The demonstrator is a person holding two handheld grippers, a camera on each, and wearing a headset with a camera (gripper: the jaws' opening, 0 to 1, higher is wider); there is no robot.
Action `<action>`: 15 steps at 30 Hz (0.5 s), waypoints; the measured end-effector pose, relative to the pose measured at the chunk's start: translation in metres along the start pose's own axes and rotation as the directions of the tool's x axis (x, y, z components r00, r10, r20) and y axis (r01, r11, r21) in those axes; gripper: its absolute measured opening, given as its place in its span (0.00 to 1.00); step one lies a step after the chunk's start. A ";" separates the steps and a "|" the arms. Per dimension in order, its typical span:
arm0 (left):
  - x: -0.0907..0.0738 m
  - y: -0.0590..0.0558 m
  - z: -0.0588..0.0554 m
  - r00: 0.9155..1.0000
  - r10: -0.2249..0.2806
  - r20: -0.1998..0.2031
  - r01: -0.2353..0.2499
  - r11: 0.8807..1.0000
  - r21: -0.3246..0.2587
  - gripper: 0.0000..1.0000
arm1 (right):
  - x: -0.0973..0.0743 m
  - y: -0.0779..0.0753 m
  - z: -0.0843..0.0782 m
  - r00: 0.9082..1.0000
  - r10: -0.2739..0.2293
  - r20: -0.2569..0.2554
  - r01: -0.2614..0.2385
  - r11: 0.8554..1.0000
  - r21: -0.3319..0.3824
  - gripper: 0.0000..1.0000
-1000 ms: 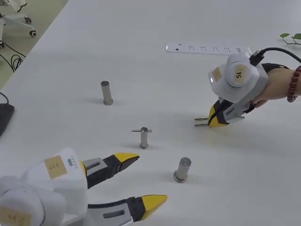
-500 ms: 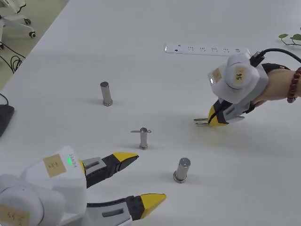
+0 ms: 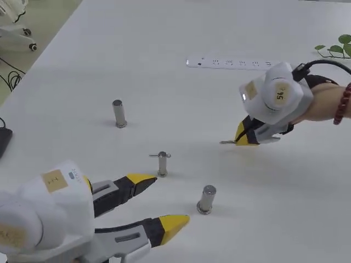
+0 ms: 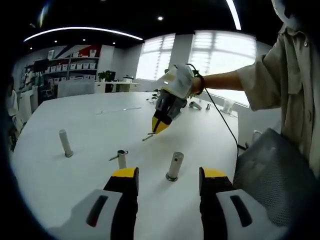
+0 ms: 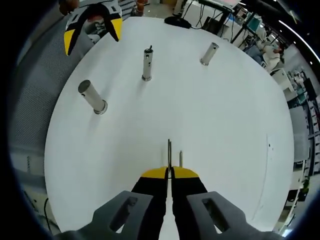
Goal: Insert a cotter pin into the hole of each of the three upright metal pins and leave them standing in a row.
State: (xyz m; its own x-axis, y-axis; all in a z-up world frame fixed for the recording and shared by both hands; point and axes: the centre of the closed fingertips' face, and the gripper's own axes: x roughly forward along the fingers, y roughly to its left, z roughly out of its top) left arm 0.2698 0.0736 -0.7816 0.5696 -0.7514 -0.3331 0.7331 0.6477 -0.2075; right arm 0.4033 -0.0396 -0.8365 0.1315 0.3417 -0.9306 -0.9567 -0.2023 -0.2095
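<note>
Left gripper [image 3: 166, 199], jaws wide and empty, is held just before the nearest metal pin [image 3: 205, 199], likely to steady it; beyond, the middle pin [image 3: 162, 164] is already fitted; the right gripper [image 3: 240, 140] is clamped on a cotter pin [image 3: 227, 142], held level for insertion

The white table [image 3: 164, 60] bears a far metal pin [image 3: 118, 113], a middle pin [image 3: 162, 164], a near pin [image 3: 207, 199] and a power strip [image 3: 230, 63].

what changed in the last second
The right gripper, shut on a cotter pin, seems to have risen a little off the table. The rest of the shift is mostly the camera. The left gripper stayed open, and the three metal pins stayed upright, the middle one already pinned.
</note>
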 end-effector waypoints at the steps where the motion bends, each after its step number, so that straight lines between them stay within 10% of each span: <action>1: 0.000 0.001 0.002 1.000 0.002 0.007 -0.002 1.000 -0.013 0.47 | -0.003 0.001 0.003 1.000 -0.007 0.006 0.007 1.000 -0.010 0.03; 15: 0.001 0.010 0.031 0.997 0.007 0.079 0.005 0.989 -0.151 0.34 | -0.032 0.012 0.041 0.989 -0.102 0.104 0.111 0.990 -0.086 0.03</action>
State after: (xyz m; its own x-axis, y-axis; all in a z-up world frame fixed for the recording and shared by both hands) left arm 0.2896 0.0752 -0.7553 0.6019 -0.7546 -0.2612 0.6717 0.6553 -0.3455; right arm 0.3771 -0.0152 -0.7972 0.2002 0.4544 -0.8680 -0.9101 -0.2418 -0.3365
